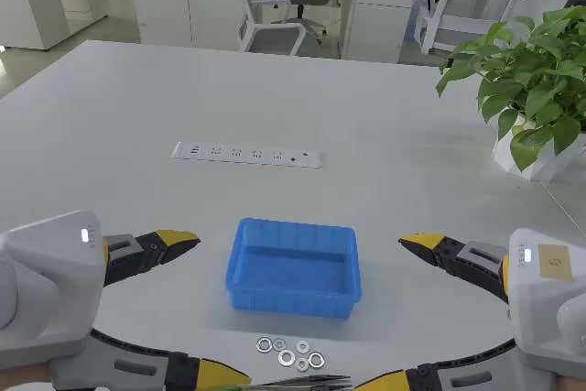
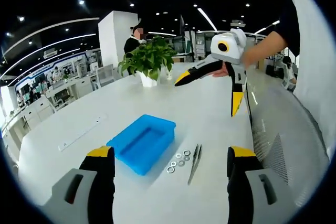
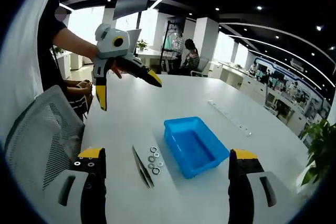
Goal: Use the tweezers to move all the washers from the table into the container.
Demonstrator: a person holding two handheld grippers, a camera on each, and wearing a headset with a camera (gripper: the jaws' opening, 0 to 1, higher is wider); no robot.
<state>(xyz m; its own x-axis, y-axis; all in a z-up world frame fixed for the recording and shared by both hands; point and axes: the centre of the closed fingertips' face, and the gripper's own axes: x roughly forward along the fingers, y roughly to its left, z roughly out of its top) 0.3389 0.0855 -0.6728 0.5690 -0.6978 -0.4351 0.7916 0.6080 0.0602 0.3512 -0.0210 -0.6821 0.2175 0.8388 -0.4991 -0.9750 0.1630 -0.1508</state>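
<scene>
The washers (image 1: 291, 352) lie in a small bunch on the desk (image 1: 385, 107), just in front of the blue container (image 1: 291, 301) on the side near you. None of them is in it yet, and the container looks bare inside. The tweezers (image 1: 307, 380) lie flat on the desk just beside the washers, even closer to you, at the bottom edge of the head view. Their long side runs across you, from one hand toward the other, so one end points at your left tongs (image 2: 169, 153) and the other end at your right tongs (image 3: 168, 155). You cannot tell from here which end is the pinching end. Both tongs are spread wide and hold nothing. They sit low on each side of the container, with the tweezers and washers down between them. Neither one looks much nearer to the tweezers than the other, so you can pick either hand. I think the first step is not done yet: you need to take the tweezers, gripping across their thin side. Go slow, because they lie flat and could slide into the washers. Farther off on the desk are a white power strip (image 1: 247, 154) and a green plant (image 1: 531, 70).
</scene>
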